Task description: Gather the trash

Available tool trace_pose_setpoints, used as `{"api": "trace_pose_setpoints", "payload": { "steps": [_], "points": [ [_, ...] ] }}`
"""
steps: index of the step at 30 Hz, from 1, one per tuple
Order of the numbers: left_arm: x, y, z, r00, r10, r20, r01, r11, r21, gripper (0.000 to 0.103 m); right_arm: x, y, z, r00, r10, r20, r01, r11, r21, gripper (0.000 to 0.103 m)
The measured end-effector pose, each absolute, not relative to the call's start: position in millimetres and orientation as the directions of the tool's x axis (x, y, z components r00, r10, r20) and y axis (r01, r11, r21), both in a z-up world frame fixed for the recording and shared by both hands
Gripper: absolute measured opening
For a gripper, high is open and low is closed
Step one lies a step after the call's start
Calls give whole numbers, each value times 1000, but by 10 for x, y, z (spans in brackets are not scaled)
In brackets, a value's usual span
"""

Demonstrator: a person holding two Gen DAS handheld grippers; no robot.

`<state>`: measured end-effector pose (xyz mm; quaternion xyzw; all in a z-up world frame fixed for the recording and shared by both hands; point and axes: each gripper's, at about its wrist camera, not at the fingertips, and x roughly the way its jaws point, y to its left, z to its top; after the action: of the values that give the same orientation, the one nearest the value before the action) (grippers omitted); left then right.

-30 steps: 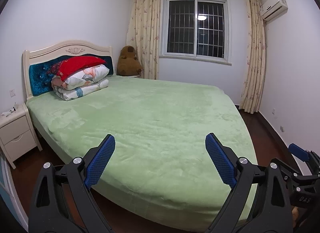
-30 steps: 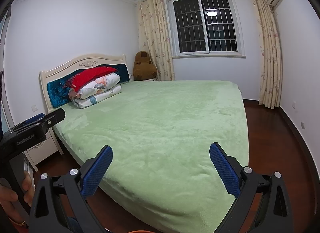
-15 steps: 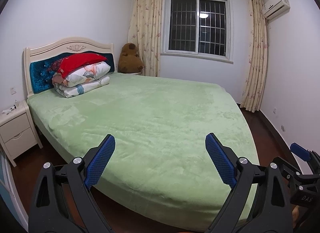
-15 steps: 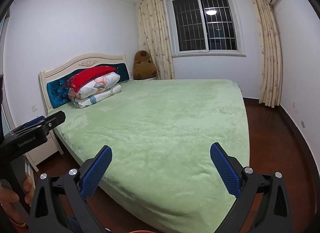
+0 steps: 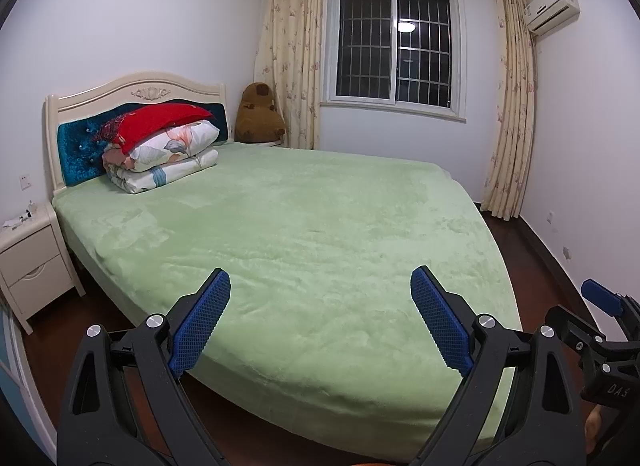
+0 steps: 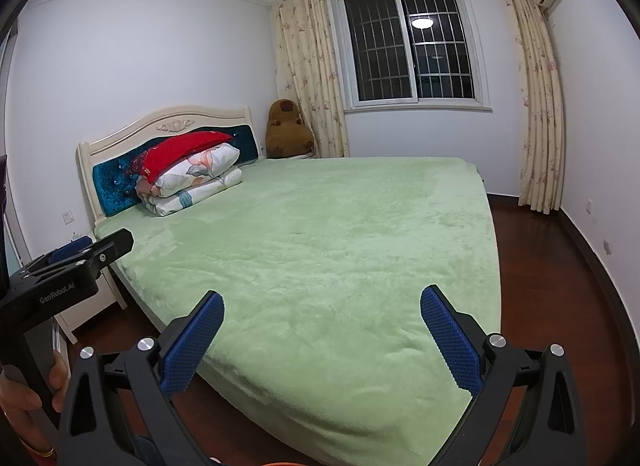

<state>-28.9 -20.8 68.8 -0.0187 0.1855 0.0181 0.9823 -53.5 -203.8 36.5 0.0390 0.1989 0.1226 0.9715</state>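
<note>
My left gripper (image 5: 320,322) stands open with nothing between its blue pads, held above the near corner of a bed with a green cover (image 5: 304,225). My right gripper (image 6: 322,340) is open too and holds nothing, over the same end of the green bed (image 6: 328,234). The right gripper's body shows at the right edge of the left wrist view, and the left gripper's body with a hand on its handle (image 6: 28,394) shows at the left of the right wrist view. No piece of trash can be made out on the bed. Small white items (image 5: 18,219) lie on the nightstand, too small to identify.
Folded quilts and a red pillow (image 5: 160,145) are stacked against the headboard. A brown plush toy (image 5: 258,113) sits in the far corner by the curtain. A white nightstand (image 5: 28,258) stands left of the bed. Dark wooden floor (image 6: 544,266) runs along the bed's right side.
Both views have tilted slightly downward and shifted a little; the bed and window sit lower in frame. Both grippers stay open and hold nothing.
</note>
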Motion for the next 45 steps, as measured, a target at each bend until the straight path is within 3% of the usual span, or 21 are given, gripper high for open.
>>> {"api": "trace_pose_setpoints", "payload": {
  "steps": [41,45],
  "points": [
    [-62,-176,547,919,16,-393,-31,999,-32,89,-298,-2079,254,880,251,-404,-214,967,136,97],
    [-91,-177,571,924,30,-381,-48,998,-36,94,-301,-2073,261,880,251,-403,-214,968,135,97]
  ]
}}
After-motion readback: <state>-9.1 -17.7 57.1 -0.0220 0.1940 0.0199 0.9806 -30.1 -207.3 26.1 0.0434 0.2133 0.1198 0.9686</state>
